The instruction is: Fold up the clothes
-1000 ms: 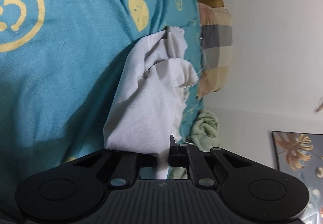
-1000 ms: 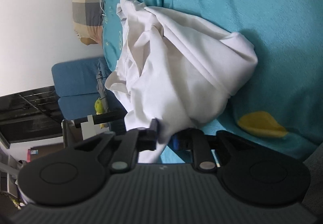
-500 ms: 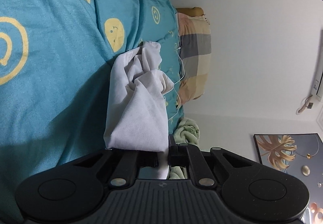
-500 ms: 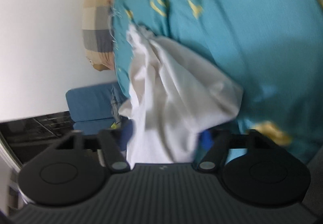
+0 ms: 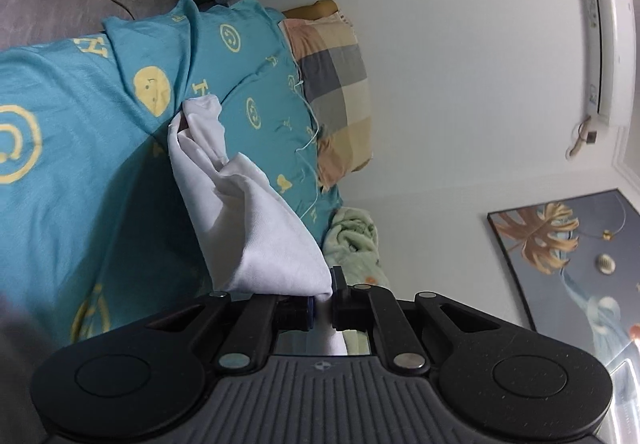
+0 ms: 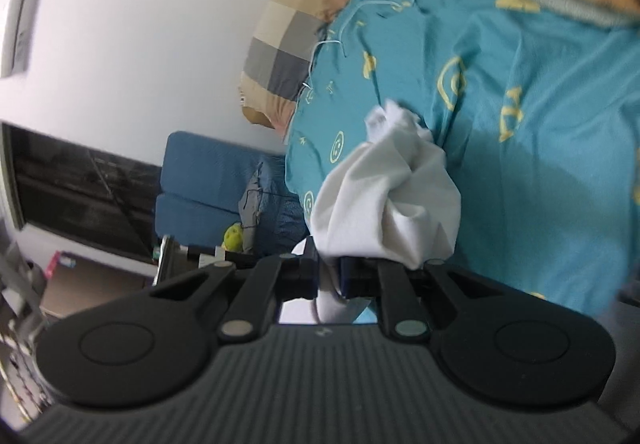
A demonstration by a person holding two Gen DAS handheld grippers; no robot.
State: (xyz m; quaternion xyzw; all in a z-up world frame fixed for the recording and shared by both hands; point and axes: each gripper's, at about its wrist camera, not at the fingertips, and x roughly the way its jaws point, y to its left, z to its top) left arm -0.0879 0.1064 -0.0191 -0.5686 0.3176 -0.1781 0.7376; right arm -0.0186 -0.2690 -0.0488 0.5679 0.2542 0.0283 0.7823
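both tools are lifting the white garment (image 5: pixel 256 220) up off the bed (image 5: pixel 72 172); a second ago it was lying bunched on the teal cover, now only its far end is trailing near the checked pillow (image 5: pixel 336 84). left tool (image 5: pixel 322 308) is clamped narrow on one edge. right tool (image 6: pixel 329 276) is closing again on cloth between its pads (it was wider half a second ago, likely a regrip). meaning: probably shaking it out before the first fold. hard to tell which garment it is, sleeves and collar are hidden in the bunch. right wrist view is motion-blurred.
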